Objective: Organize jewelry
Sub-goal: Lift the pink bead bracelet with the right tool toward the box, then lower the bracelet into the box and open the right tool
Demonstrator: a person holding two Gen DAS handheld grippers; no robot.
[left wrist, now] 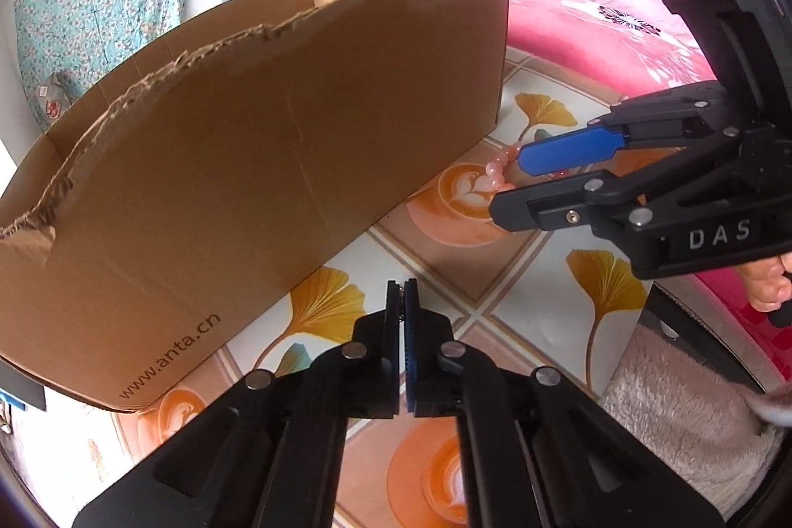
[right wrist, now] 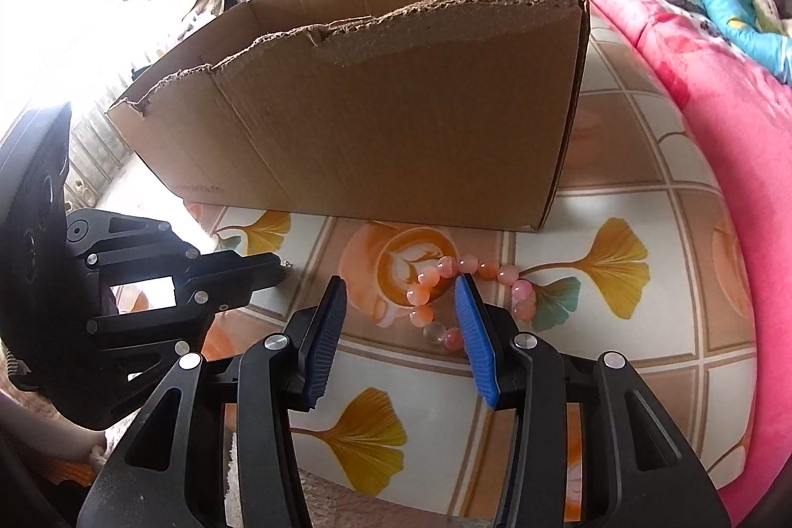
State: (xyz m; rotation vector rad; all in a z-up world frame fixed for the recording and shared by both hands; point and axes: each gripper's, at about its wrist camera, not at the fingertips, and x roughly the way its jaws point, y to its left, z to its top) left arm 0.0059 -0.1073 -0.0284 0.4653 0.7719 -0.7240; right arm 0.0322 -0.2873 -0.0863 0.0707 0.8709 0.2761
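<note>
Resting at the lower left of the right wrist view, the left tool [right wrist: 284, 268] is closed on nothing. Behind stands a cardboard box [right wrist: 396, 132]. Lower centre, the right tool [right wrist: 401, 295] is parted over a pink bead bracelet [right wrist: 465, 280] on the patterned desk [right wrist: 618, 181].

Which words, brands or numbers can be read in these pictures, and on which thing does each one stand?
"www.anta.cn": printed on the side of the cardboard box, near its bottom edge.
"DAS": raised letters on the body of the right gripper.
A short dark print low on the box side in the right wrist view: too small and blurred to read.
</note>
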